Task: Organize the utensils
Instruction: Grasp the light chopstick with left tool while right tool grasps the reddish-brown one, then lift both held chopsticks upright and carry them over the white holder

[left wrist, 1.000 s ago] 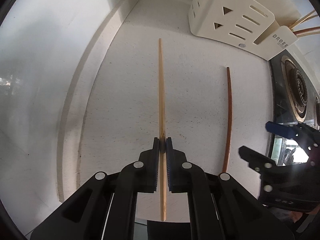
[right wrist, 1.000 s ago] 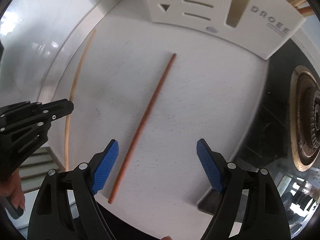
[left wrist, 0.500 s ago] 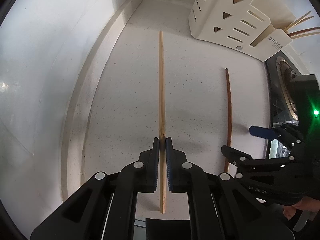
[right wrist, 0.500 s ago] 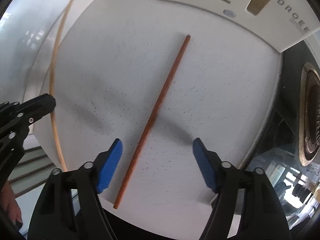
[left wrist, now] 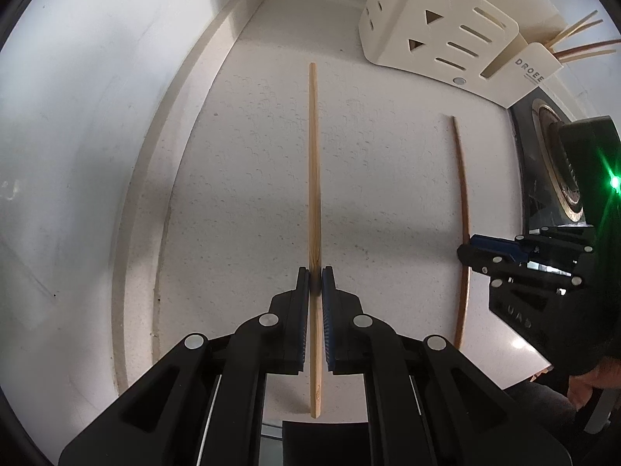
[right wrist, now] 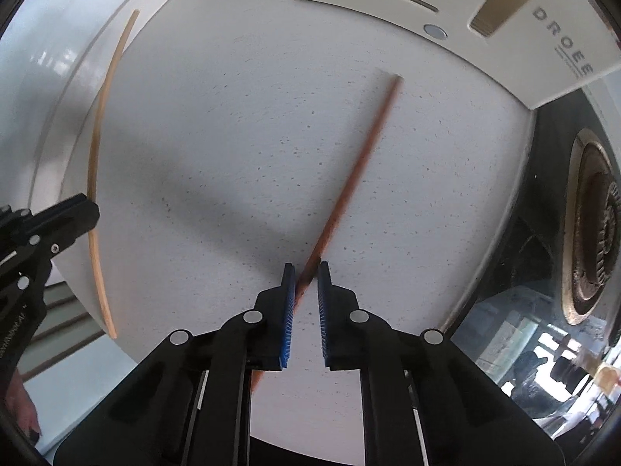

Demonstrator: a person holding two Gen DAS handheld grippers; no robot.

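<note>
My left gripper is shut on a light wooden chopstick, which points straight ahead over the white counter; it also shows at the left of the right wrist view. My right gripper is closed around a dark brown chopstick that lies diagonally on the counter, its tips touching the stick. That brown chopstick and the right gripper show at the right of the left wrist view. A cream utensil holder marked DROEE stands at the back right with several chopsticks in it.
A white wall with a raised ledge runs along the left. A black stove with a burner borders the counter on the right. The counter's front edge is close under both grippers.
My right gripper has come down over the brown chopstick and closed from wide open onto it. My left gripper has kept its hold on the light chopstick and drawn back slightly.
</note>
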